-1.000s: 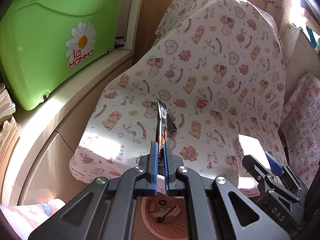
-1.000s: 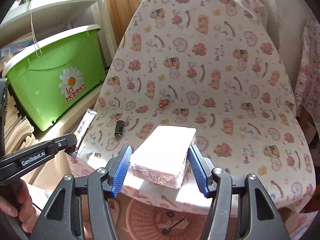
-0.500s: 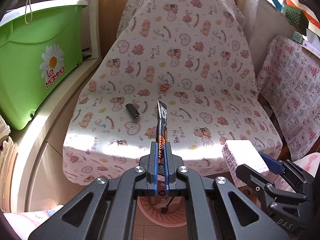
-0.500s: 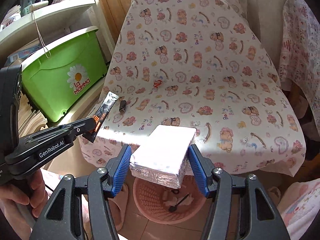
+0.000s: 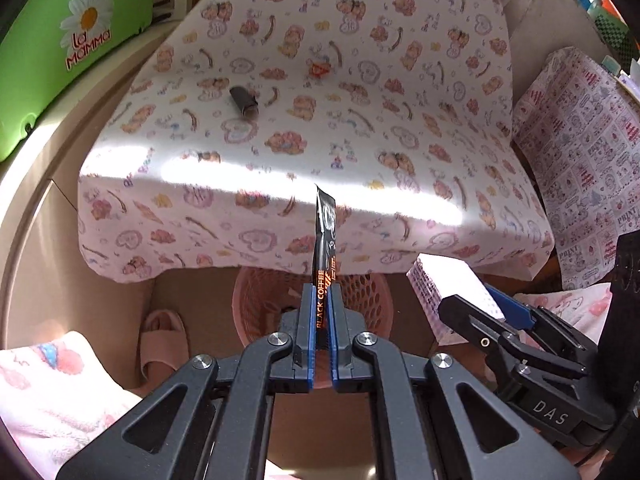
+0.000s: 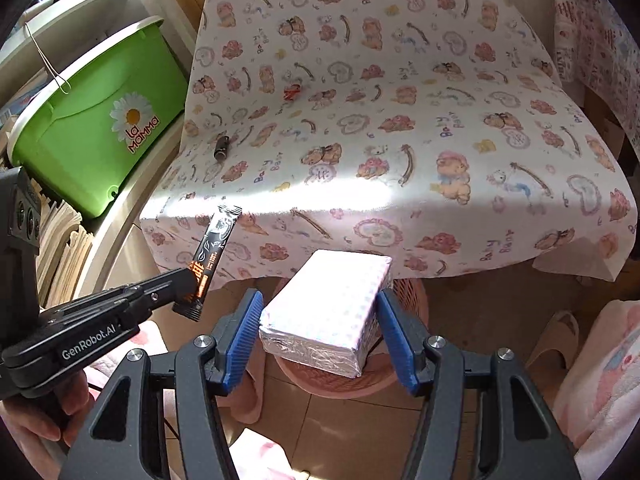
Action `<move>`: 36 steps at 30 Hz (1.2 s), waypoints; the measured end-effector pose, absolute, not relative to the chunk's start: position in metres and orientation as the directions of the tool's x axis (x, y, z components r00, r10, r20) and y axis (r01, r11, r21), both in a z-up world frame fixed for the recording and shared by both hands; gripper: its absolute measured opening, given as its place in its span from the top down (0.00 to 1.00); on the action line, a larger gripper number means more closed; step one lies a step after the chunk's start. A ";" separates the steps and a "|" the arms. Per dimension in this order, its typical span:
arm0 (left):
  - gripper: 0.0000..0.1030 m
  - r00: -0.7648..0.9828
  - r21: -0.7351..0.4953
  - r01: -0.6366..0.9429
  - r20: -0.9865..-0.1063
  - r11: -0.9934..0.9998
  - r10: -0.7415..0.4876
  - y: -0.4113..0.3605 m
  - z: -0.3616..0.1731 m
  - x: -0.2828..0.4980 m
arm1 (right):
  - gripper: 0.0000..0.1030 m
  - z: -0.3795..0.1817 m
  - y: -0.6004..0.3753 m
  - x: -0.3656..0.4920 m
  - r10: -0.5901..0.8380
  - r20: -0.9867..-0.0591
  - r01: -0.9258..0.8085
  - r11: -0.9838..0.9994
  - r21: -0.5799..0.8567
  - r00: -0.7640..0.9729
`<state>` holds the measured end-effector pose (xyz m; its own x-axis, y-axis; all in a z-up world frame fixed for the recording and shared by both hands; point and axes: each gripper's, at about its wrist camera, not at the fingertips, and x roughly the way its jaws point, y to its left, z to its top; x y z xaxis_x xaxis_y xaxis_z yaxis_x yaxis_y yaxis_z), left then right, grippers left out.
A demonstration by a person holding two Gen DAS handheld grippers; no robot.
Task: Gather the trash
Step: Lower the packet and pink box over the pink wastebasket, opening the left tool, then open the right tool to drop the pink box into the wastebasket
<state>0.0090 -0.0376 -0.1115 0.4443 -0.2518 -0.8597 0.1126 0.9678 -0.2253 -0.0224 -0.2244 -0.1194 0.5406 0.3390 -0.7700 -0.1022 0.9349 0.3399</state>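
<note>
My left gripper (image 5: 320, 292) is shut on a black coffee sachet (image 5: 325, 240) and holds it upright above the pink trash basket (image 5: 264, 300) on the floor; the sachet also shows in the right wrist view (image 6: 212, 252). My right gripper (image 6: 318, 304) is shut on a white tissue pack (image 6: 332, 300), just over the pink basket (image 6: 412, 296). A small dark wrapper (image 5: 243, 99) and a red scrap (image 5: 318, 69) lie on the table covered in bear-print cloth (image 5: 360, 140).
A green bin (image 6: 92, 128) stands on a shelf at the left. Pink slippers (image 5: 162, 340) lie on the floor beside the basket. A second patterned cloth (image 5: 580, 152) hangs at the right.
Both grippers have drawn back from the table and lowered with their loads. They now hover over the pink basket below the table edge.
</note>
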 end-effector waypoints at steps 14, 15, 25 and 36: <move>0.99 0.232 -0.246 0.048 -0.940 0.968 -0.250 -0.047 -0.181 0.033 | 0.40 -0.208 -0.217 0.009 0.303 -0.877 -0.020 0.948 0.318 0.372; 0.99 0.210 -0.242 0.034 -0.947 0.970 -0.244 -0.046 -0.190 0.036 | 0.40 -0.218 -0.218 0.013 0.309 -0.883 -0.005 0.944 0.329 0.354; 0.98 0.045 -0.205 -0.042 -0.978 0.978 -0.203 -0.046 -0.272 0.053 | 0.40 -0.296 -0.215 0.037 0.270 -0.933 0.038 0.957 0.286 0.237; 0.97 -0.008 -0.218 -0.071 -0.976 0.973 -0.219 -0.041 -0.314 0.052 | 0.40 -0.333 -0.212 0.054 0.285 -0.935 0.032 0.954 0.298 0.210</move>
<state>0.0518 -0.0410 -0.3144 -0.0083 -0.2192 -0.9756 -0.0706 0.9734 -0.2181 0.0538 -0.2117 -0.3330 0.2104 0.2852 -0.9351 0.0317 0.9540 0.2981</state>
